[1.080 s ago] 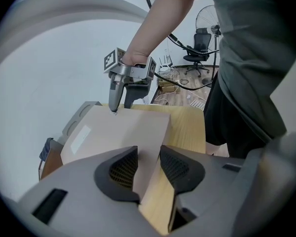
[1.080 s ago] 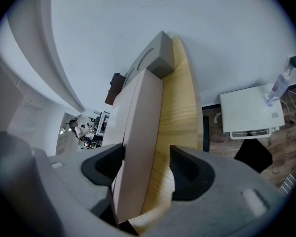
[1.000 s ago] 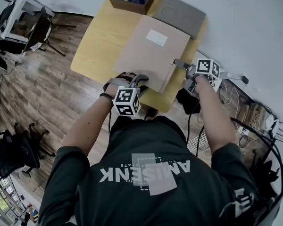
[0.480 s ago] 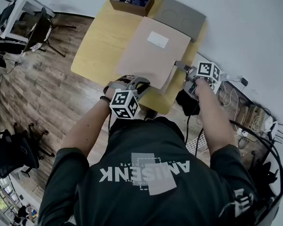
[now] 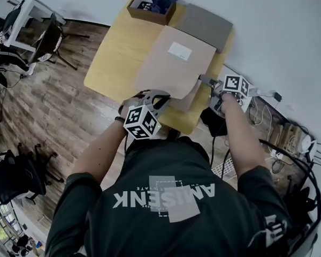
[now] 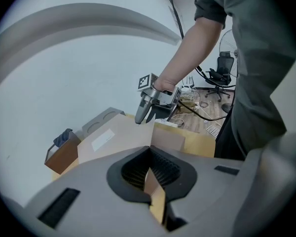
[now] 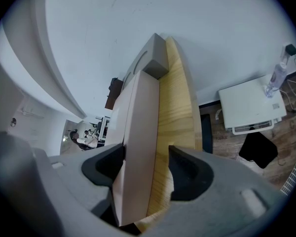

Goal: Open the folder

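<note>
- My left gripper (image 6: pixel 150 174): jaws fully closed, with the pads clamped on the thin near edge of the folder (image 5: pixel 174 63) cover (image 6: pixel 123 132), at the lower centre of the left gripper view.
- The clamped cover stands raised above the lower leaf (image 6: pixel 168 138) beside it.
- My right gripper (image 7: pixel 145 172): jaws wide apart. The folder's side edge stands between them, the right-hand pad is clear of it, and nothing is gripped.
- Folder location: on the yellow table (image 5: pixel 115 52), upper centre of the head view, white label (image 5: pixel 180 51) facing up.
- A cardboard box (image 5: pixel 144 10) and a grey case (image 5: pixel 206 23) lie beyond it at the top of the frame.
</note>
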The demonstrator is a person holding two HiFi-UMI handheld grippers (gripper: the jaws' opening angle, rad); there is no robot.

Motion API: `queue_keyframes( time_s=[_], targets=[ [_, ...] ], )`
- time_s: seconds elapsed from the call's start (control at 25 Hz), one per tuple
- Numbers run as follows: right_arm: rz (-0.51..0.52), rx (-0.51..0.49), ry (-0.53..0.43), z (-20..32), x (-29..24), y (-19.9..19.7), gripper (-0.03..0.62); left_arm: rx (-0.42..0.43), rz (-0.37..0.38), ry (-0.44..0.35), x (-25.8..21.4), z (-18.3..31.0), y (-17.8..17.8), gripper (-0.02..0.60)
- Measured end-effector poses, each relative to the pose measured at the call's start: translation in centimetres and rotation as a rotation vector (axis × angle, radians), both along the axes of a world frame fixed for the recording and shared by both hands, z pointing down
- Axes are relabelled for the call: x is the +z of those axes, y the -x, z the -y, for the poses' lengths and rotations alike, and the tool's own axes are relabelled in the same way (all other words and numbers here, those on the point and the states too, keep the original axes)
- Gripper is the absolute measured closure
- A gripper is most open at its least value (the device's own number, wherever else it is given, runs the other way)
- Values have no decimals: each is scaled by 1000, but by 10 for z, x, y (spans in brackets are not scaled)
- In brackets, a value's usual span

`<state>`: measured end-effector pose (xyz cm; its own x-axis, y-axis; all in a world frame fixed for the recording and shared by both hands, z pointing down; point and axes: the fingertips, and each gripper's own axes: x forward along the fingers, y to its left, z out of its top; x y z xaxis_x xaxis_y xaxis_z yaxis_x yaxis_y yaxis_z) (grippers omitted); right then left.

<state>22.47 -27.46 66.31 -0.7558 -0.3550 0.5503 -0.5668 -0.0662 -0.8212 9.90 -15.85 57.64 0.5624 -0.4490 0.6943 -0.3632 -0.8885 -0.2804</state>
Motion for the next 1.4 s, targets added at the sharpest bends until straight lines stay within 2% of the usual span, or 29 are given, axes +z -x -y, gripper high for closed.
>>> queue_keyframes(
  time_s=[0.44,0.76,1.0,1.4],
  targets=[
    [-10,-22,-1,-5,0,2,306,-40,-47,33,-10,-2,3,580],
    [-24,-35,-6,-6,1,-2,309,-95,-117,-28,-49,5,20,580],
    [-33,-22,-6,-5,1,-2,309,-308,-237,-12,-71,12,60,580],
    [-44,2,-1,-5,4,-4,307,-559,-336,-55,-88,32,142,580]
  ],
)
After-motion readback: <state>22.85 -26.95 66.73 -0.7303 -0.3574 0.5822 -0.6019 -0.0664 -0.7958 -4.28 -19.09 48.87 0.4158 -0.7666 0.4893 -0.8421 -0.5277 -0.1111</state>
